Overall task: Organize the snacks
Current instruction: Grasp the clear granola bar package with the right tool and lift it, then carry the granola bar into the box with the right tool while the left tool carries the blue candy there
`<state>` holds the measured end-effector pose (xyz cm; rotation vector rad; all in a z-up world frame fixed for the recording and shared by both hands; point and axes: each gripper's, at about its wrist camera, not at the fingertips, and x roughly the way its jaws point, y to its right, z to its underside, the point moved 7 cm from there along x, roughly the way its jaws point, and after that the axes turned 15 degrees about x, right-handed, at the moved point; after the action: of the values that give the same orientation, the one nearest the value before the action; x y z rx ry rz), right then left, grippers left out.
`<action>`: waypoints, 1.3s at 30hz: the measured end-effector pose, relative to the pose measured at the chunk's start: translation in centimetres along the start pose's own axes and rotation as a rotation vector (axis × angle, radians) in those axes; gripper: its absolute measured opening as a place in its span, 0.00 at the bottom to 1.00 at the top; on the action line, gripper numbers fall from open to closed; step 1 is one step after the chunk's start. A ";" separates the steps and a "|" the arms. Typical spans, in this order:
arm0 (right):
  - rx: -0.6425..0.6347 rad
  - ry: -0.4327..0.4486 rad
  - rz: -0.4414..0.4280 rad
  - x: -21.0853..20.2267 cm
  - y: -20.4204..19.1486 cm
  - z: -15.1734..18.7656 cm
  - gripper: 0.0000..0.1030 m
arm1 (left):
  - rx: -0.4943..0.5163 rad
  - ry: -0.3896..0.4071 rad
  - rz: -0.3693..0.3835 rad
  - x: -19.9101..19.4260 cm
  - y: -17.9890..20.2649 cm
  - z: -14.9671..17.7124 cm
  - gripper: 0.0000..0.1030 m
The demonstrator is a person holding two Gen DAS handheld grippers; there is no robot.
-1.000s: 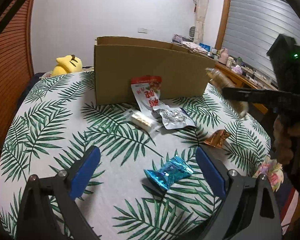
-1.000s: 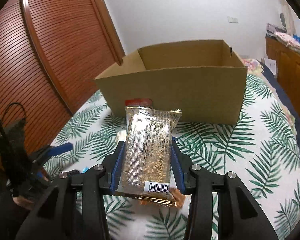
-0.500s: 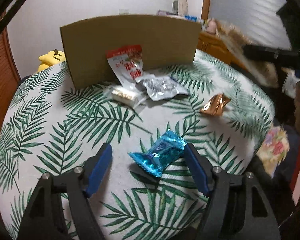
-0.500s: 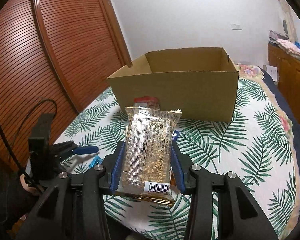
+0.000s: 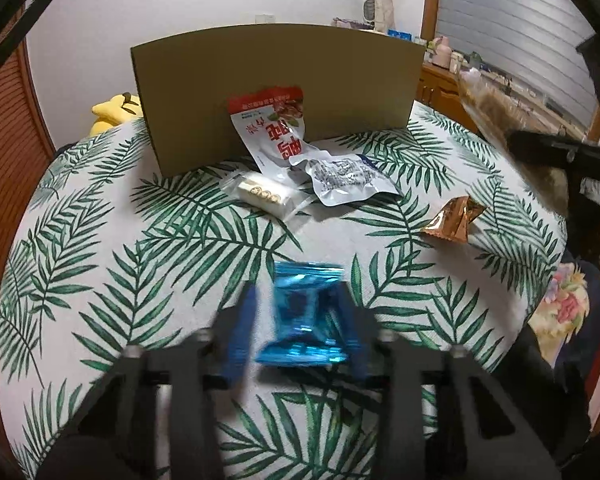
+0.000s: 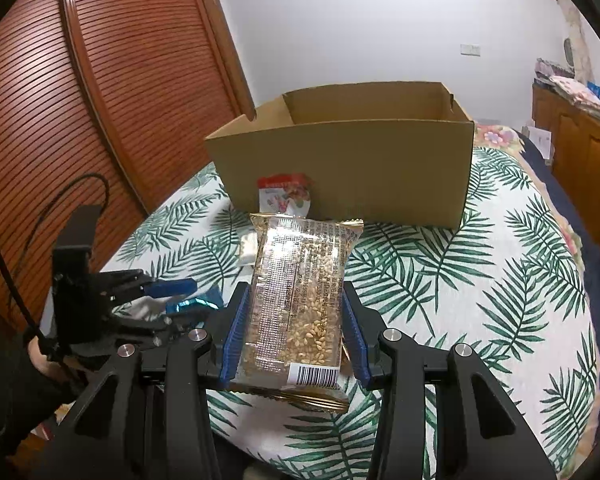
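Your left gripper [image 5: 300, 316] has just been closing and now pinches the blue foil snack packet [image 5: 305, 316] low over the palm-leaf tablecloth [image 5: 180, 280] — its print is too blurred to read. Your right gripper [image 6: 296, 332] clamps a clear grain-bar packet [image 6: 300, 292] with a barcode at its near end, fine print illegible. A red-and-white pouch [image 5: 272, 128] with large red Chinese characters leans against the cardboard box [image 5: 276, 80] — beside it lie a silver pouch [image 5: 344, 178] and an orange foil packet [image 5: 454, 220].

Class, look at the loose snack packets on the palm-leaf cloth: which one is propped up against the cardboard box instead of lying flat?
The red-and-white pouch, with its red top edge leaning on the cardboard box. The silver pouch, clear-wrapped bar and copper packet lie flat.
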<state>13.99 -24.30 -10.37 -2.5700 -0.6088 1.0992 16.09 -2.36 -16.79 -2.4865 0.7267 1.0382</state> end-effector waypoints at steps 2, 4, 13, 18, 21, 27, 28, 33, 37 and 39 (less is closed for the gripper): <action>-0.001 -0.002 0.002 0.1 0.0 0.2 0.42 | -0.003 0.000 -0.002 -0.1 0.0 0.1 0.26; -0.002 -0.001 0.006 0.1 0.0 0.4 0.42 | -0.002 0.002 -0.011 -0.2 0.0 0.2 0.25; -0.007 0.003 0.019 0.3 0.0 1.3 0.42 | -0.041 0.021 -0.041 -0.7 -0.2 0.7 0.25; -0.008 0.009 0.028 0.4 0.3 1.7 0.42 | -0.060 0.050 -0.042 -1.1 -0.3 0.5 0.23; -0.006 0.008 0.026 0.6 0.5 1.8 0.42 | -0.072 0.073 -0.029 -1.5 -0.3 0.2 0.21; -0.005 0.005 0.026 0.9 0.7 1.9 0.42 | -0.073 0.095 -0.028 -1.8 -0.2 -0.3 0.19; -0.005 0.005 0.026 0.8 0.7 1.9 0.42 | -0.077 0.101 -0.029 -1.9 -0.2 -0.4 0.19; -0.002 0.011 0.022 0.7 0.8 1.8 0.42 | -0.096 0.139 -0.030 -2.8 -0.5 -1.4 0.19; 0.003 0.025 0.019 0.2 0.8 1.4 0.42 | -0.112 0.181 -0.035 -3.9 -1.0 -2.5 0.19; 0.005 0.034 0.018 -0.1 0.9 1.2 0.42 | -0.118 0.204 -0.037 -4.6 -1.1 -3.2 0.19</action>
<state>13.23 -25.03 -11.47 -2.5892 -0.5742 1.0586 15.74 -1.56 -11.13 -2.7252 0.6928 0.8454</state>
